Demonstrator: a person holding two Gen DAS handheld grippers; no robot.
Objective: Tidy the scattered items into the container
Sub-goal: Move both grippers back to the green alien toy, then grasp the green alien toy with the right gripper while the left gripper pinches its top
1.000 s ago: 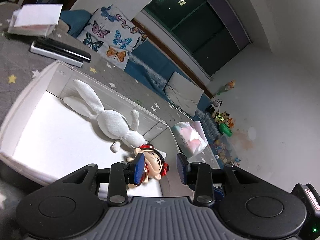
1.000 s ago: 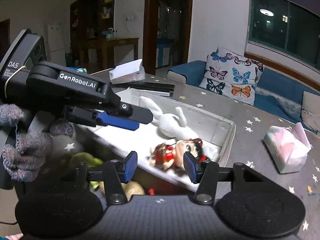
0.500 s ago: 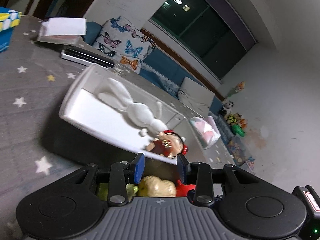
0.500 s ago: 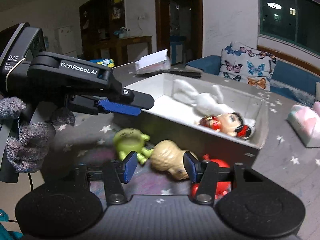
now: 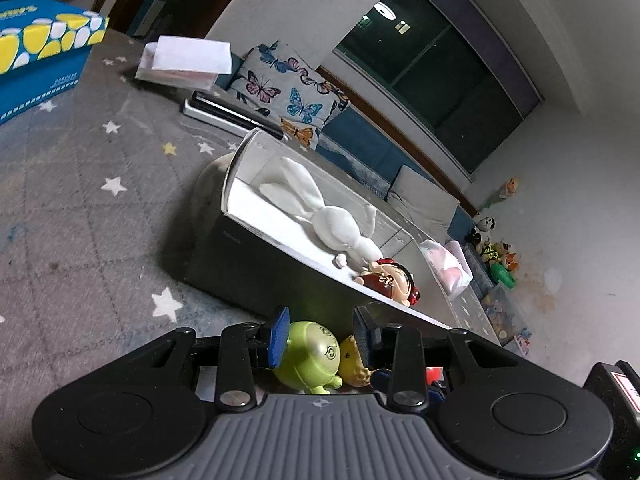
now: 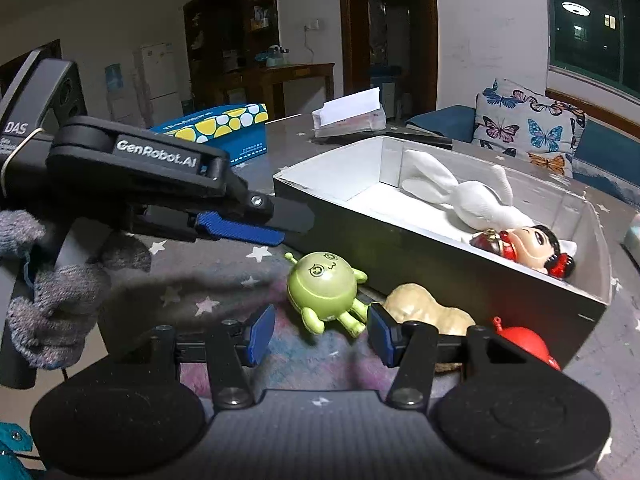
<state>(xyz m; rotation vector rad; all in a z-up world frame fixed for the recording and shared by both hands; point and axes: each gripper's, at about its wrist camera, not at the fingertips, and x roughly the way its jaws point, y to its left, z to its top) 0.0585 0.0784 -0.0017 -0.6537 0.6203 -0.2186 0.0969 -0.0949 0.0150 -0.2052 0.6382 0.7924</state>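
A white-lined box [image 6: 448,264] on the star-patterned table holds a white rabbit plush [image 6: 464,196] and a red-dressed doll [image 6: 528,246]. In front of the box lie a green round toy [image 6: 324,288], a tan peanut-shaped toy [image 6: 428,312] and a red toy [image 6: 524,340]. My left gripper [image 5: 320,334] is open, low over the green toy [image 5: 312,354], and it shows from the side in the right wrist view [image 6: 256,224]. My right gripper [image 6: 320,334] is open and empty, just before the green toy's legs. The box [image 5: 248,252], rabbit [image 5: 320,216] and doll [image 5: 388,278] also show in the left wrist view.
A blue and yellow tissue box [image 6: 224,132], a white paper packet [image 6: 348,116] and a black and silver flat device [image 5: 232,114] lie beyond the box. A pink tissue pack [image 5: 448,264] sits to its right. A butterfly cushion [image 6: 528,128] rests on the sofa behind.
Both grippers pulled back from over the box and dropped toward the toys in front of it. The doll stays in the box. The left gripper now hovers over the green toy.
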